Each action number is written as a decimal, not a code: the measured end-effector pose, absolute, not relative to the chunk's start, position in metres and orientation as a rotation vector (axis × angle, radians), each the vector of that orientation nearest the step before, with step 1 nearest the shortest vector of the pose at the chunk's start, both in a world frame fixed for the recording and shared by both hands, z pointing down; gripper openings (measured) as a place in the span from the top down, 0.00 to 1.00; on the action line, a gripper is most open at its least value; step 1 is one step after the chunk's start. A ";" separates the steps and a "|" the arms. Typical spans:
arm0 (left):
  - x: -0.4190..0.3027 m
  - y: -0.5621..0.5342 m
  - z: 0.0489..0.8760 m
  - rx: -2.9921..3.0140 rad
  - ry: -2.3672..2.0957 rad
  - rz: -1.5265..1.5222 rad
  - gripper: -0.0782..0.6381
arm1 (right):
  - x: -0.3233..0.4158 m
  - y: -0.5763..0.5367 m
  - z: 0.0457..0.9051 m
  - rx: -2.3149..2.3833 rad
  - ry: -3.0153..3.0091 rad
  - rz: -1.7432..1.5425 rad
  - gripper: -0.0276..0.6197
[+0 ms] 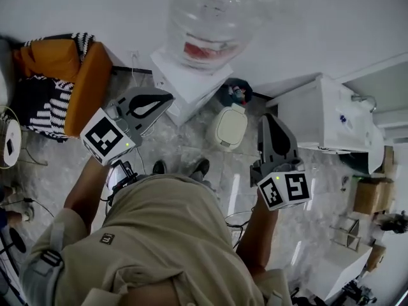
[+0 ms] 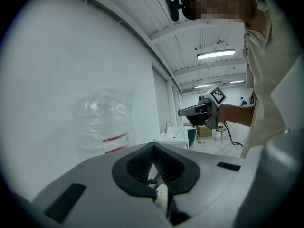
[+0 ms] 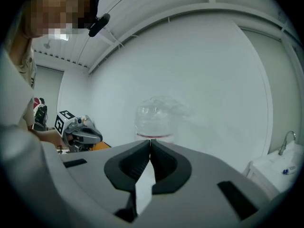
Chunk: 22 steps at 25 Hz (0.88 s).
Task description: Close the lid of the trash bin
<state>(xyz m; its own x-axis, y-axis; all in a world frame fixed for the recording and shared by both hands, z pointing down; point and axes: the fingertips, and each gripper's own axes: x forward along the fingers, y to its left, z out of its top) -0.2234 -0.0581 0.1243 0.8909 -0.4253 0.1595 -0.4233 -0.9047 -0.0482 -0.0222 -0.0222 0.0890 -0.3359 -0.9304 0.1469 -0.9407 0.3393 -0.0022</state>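
A small cream trash bin (image 1: 229, 128) stands on the floor beside the water dispenser. Its lid is up, and behind it a dark opening (image 1: 235, 94) shows colourful rubbish. My left gripper (image 1: 169, 98) is held in the air to the left of the bin, jaws shut and empty. My right gripper (image 1: 268, 117) hangs to the right of the bin, also shut on nothing. In the left gripper view the jaw tips (image 2: 153, 145) meet, and a bit of the bin (image 2: 160, 193) shows through the gap below them. The right gripper's tips (image 3: 150, 140) are likewise closed.
A white water dispenser (image 1: 186, 81) with a clear bottle (image 1: 205, 18) stands against the wall. An orange seat with striped cloth (image 1: 60, 85) is at the left, a white sink cabinet (image 1: 328, 123) at the right. My shoes (image 1: 199, 168) are just before the bin.
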 end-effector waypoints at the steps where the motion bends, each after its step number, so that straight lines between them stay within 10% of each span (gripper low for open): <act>1: -0.224 -0.057 0.121 -3.052 0.686 -0.260 0.87 | -0.022 -0.019 0.083 1.745 -2.471 0.118 0.92; 22: -0.251 -0.059 0.118 -3.068 0.684 -0.269 0.87 | -0.036 -0.015 0.066 1.793 -2.386 0.051 0.92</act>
